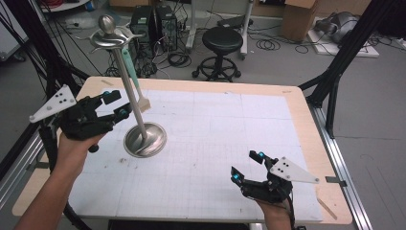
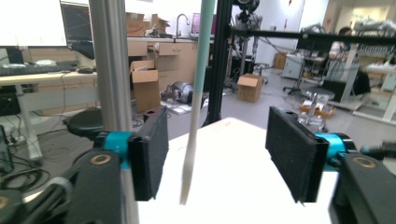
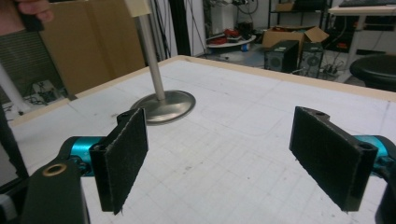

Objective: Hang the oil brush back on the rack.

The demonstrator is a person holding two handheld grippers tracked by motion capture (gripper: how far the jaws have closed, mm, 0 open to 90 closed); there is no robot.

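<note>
On the white gridded surface (image 1: 215, 143) a steel stand (image 1: 145, 139) holds a hanging teal spatula (image 1: 133, 76) beside its pole, so the left gripper (image 1: 116, 104) has its jaws apart around the spatula without touching it, while the right gripper (image 1: 246, 166) waits open near the front edge.

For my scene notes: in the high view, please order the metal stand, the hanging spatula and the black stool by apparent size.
1. metal stand, largest.
2. black stool, though it stands farther away.
3. hanging spatula, smallest.
</note>
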